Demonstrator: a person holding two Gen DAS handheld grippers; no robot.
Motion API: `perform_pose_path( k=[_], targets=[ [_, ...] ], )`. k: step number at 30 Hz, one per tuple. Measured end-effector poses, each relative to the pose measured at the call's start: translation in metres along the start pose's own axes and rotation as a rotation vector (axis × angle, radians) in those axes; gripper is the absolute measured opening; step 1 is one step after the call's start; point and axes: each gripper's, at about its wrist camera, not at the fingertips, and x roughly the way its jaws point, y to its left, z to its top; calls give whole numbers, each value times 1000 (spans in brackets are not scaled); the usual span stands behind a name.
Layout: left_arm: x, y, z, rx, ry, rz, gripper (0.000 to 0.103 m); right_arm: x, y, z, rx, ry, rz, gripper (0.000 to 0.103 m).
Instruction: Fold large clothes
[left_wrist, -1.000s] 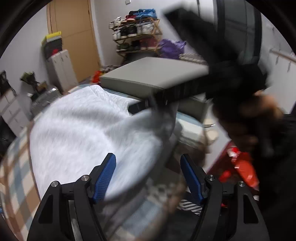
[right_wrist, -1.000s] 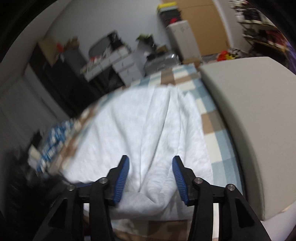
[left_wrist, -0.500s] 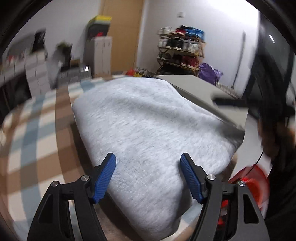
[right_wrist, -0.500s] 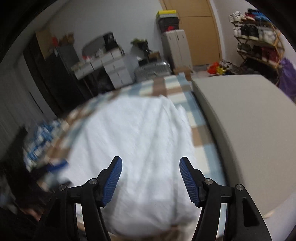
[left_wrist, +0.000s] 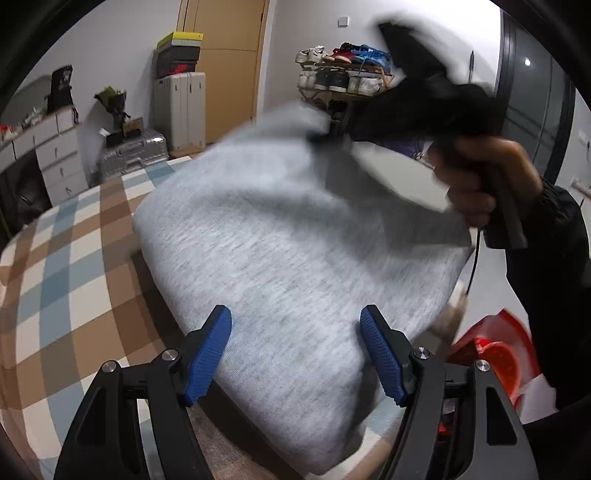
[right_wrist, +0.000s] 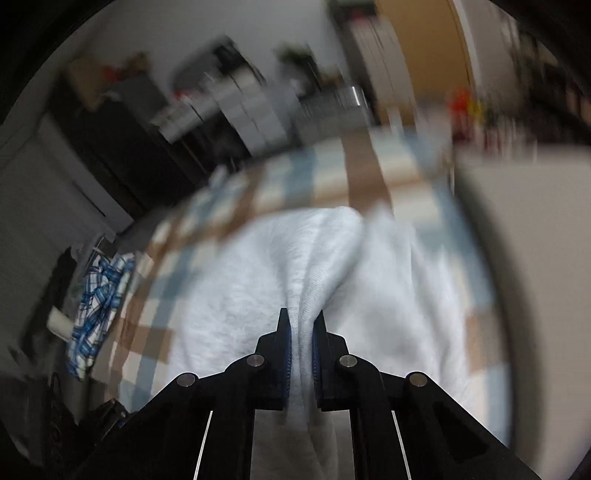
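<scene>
Cloth: I see a checked cloth (left_wrist: 66, 280) at the left of my left view, spread under everything.
Left tongs: my left gripper (left_wrist: 297, 350) angles down over the near edge of the garment. Its blue pads (left_wrist: 207, 354) stand wide apart with nothing pinched; the fabric lies below them.
Garment: the grey garment (left_wrist: 280, 266) lies across the cloth, its far right part lifted and blurred.
Right hand: my right hand (left_wrist: 484, 184) shows at the upper right of the left view, fist wrapped round the handle, dark sleeve (left_wrist: 554, 266) behind it.
Right tongs: my right gripper (right_wrist: 301, 332) points down and is clamped tight on a bunched ridge of the garment (right_wrist: 314, 266), which rises into the jaws.
Board: a pale slab (right_wrist: 535, 280) sits to the right of the garment.
</scene>
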Motion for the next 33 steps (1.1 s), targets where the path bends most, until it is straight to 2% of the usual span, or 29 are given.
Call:
perform_pose_path(
  k=[1,2,3,5,6,8,10,12,14,15,17,20,22,23,25,26,27,29,30,31,33],
  targets=[
    [-6,1,-2,-8,-5,-20,68,-11,9,5,-44,-39,3,8],
    [-12,1,-7,-9,-13,-34,68,-12,10,8,-61,-42,-10,8],
    [-10,3,-7,-4,-14,-34,68,-1,4,10,-67,-9,-48,8],
    [0,3,-10,5,10,-17,68,39,-16,5,-66,100,-161,8],
    [5,3,-11,0,19,-20,68,66,-30,-4,-71,183,-209,8],
    [5,-2,-12,22,17,-17,68,99,-48,-25,-41,276,-225,9],
    [3,-7,-13,47,18,8,68,94,-45,-30,-31,244,-239,13],
    [1,-5,-14,36,16,8,68,71,-36,-29,-42,195,-266,28],
    [-1,0,-15,17,11,-12,68,46,-34,-34,-8,186,-226,69],
    [-2,3,-15,8,9,-25,68,34,-34,-40,5,185,-165,72],
    [-2,4,-15,2,6,-37,68,24,-38,-54,45,234,-51,72],
    [-1,4,-15,12,1,-38,69,30,-48,-73,149,319,22,72],
    [0,4,-14,14,2,-42,69,37,-57,-82,212,340,48,68],
    [0,4,-14,14,3,-45,69,41,-59,-84,235,346,69,43],
    [0,5,-13,13,6,-47,69,37,-45,-75,170,311,49,10],
    [-1,5,-13,11,7,-45,69,23,-31,-65,96,242,27,7],
    [-2,6,-13,8,6,-42,69,3,-18,-54,47,148,50,7],
    [-2,10,-13,-12,4,-60,69,-20,-11,-42,29,50,83,6],
    [-4,13,-13,-29,-5,-83,69,-21,-13,-41,22,44,73,6],
    [-3,15,-12,-39,-4,-95,69,-11,-22,-46,21,63,11,6],
    [0,12,-11,-29,5,-92,69,25,-42,-67,45,182,-72,6]
  ],
)
